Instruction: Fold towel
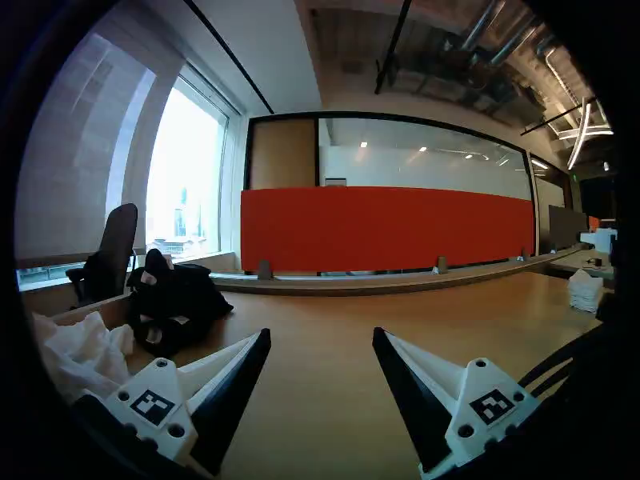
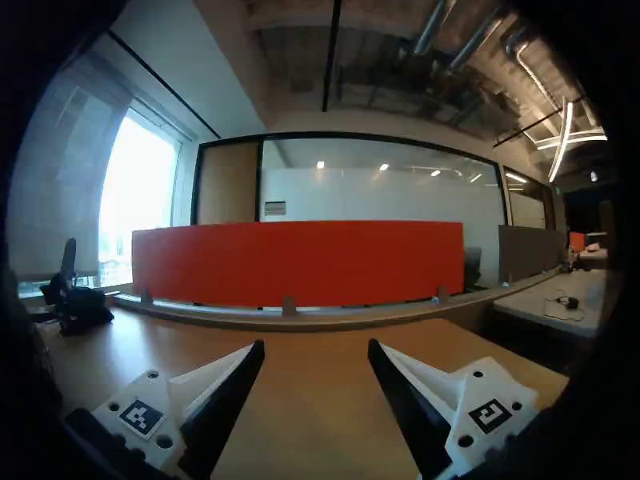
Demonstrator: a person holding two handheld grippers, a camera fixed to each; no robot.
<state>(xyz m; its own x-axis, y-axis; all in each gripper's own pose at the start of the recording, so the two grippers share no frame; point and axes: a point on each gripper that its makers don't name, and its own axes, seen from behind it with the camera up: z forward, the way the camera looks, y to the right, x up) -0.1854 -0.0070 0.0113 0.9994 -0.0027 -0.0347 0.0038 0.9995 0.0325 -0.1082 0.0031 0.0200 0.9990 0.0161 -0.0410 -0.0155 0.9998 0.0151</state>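
In the left gripper view a crumpled white towel (image 1: 76, 352) lies on the wooden table (image 1: 336, 320) at the far left, just beyond my left finger. My left gripper (image 1: 322, 342) is open over bare wood with nothing between its fingers. A stack of folded white towels (image 1: 586, 290) sits at the table's right edge. In the right gripper view my right gripper (image 2: 316, 352) is open too, held over the bare table (image 2: 320, 352).
A black bag or heap of dark cloth (image 1: 172, 302) sits behind the crumpled towel, also far left in the right gripper view (image 2: 80, 308). An orange divider screen (image 1: 384, 228) runs along the table's back edge. An office chair (image 1: 108, 256) stands by the window.
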